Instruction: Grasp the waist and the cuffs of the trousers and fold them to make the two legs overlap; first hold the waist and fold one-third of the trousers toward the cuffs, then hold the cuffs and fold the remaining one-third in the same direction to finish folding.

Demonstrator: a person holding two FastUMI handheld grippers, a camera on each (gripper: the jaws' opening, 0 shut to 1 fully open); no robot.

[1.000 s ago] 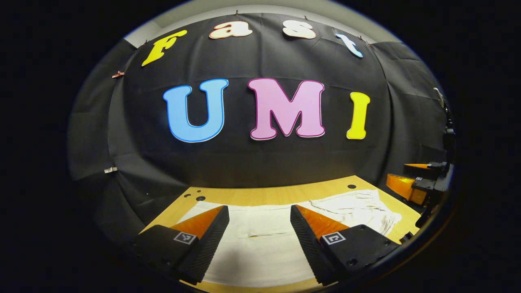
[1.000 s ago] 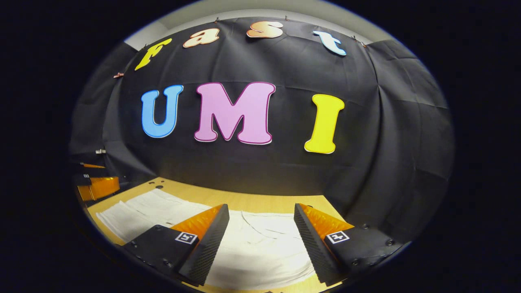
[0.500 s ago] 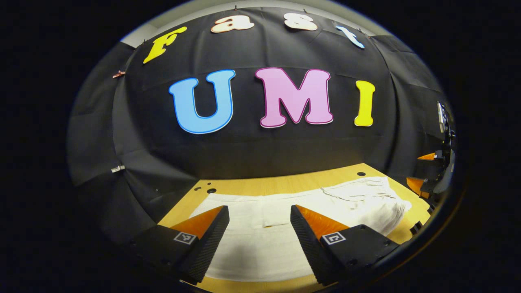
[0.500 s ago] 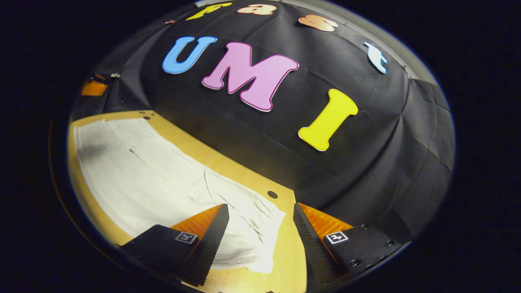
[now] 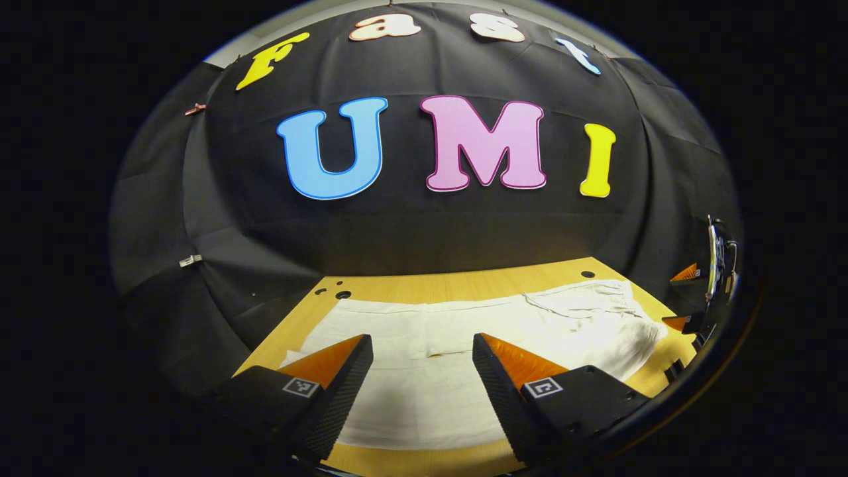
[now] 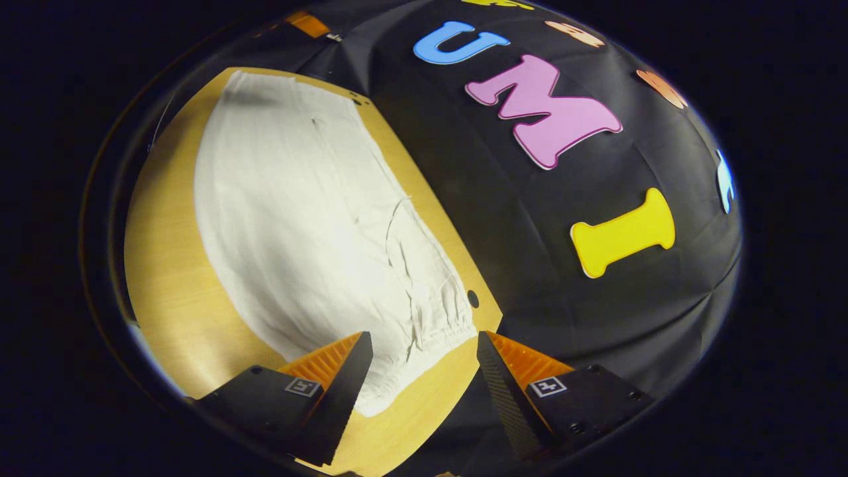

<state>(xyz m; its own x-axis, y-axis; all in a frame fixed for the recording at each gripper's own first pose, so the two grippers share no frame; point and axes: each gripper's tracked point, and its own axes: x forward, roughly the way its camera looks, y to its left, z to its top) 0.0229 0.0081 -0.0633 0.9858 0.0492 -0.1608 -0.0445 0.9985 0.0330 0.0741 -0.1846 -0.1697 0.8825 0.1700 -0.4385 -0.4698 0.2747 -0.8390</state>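
Note:
White trousers lie flat along the wooden table, with the gathered elastic waist at the right end. My left gripper hovers open above the leg part with nothing between its fingers. In the right gripper view the trousers run from upper left down to the waist. My right gripper stands open just over the waist edge, holding nothing. The right gripper also shows at the far right edge of the left gripper view.
The table has small round holes near its back edge, one of them a hole close to the waist. Black cloth hangs right behind the table. A strip of bare wood lies in front of the trousers.
The right gripper has rolled and swung round to the waist end, now looking along the trousers. The left gripper has tilted down slightly, showing more of the table. Both stayed open.

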